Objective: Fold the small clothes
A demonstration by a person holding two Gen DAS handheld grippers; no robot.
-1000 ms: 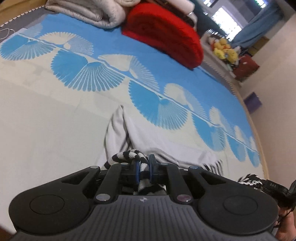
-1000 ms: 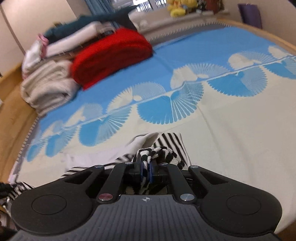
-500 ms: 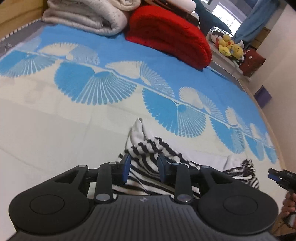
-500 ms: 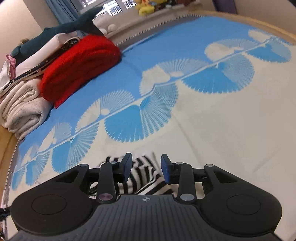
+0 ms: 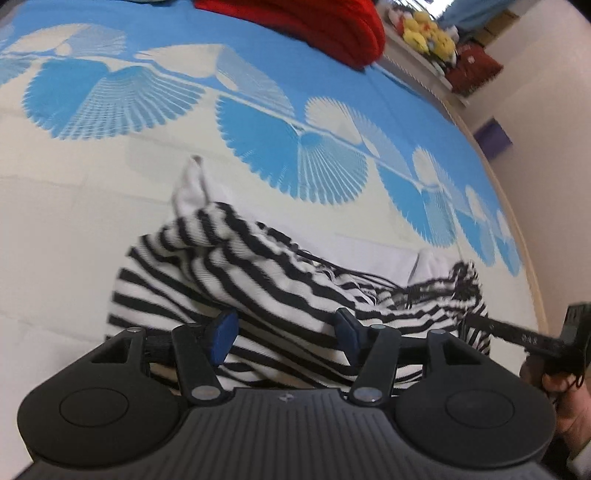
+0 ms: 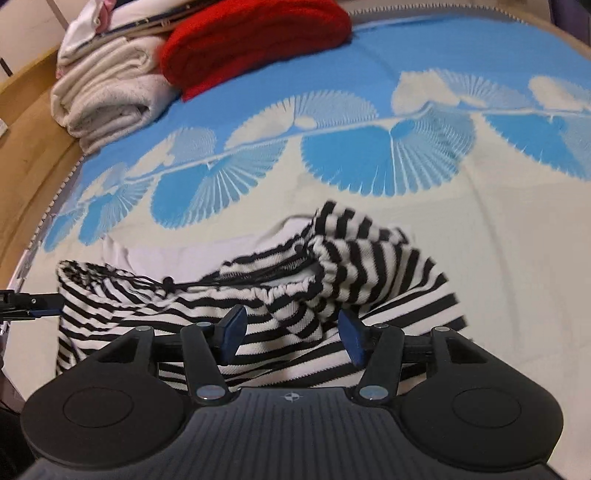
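Observation:
A small black-and-white striped garment [image 5: 258,273] lies bunched on the blue and cream bedspread [image 5: 74,221], with a white lining part [image 5: 188,184] sticking out at its far side. My left gripper [image 5: 284,334] is open and empty, just above the garment's near edge. In the right wrist view the same garment [image 6: 351,266] lies folded over on itself, its white inner part [image 6: 177,258] showing at the left. My right gripper [image 6: 293,334] is open and empty over its near edge. The right gripper's tip [image 5: 517,336] shows at the left wrist view's right edge.
A folded red blanket [image 6: 255,40] and folded cream towels [image 6: 107,96] lie at the far end of the bed. Yellow plush toys [image 5: 428,29] sit on a shelf beyond. The wooden bed frame [image 6: 33,147] runs along the left side.
Both grippers were shut on the striped garment one second ago. They have opened wide and let it go, and the garment now lies folded on the bedspread.

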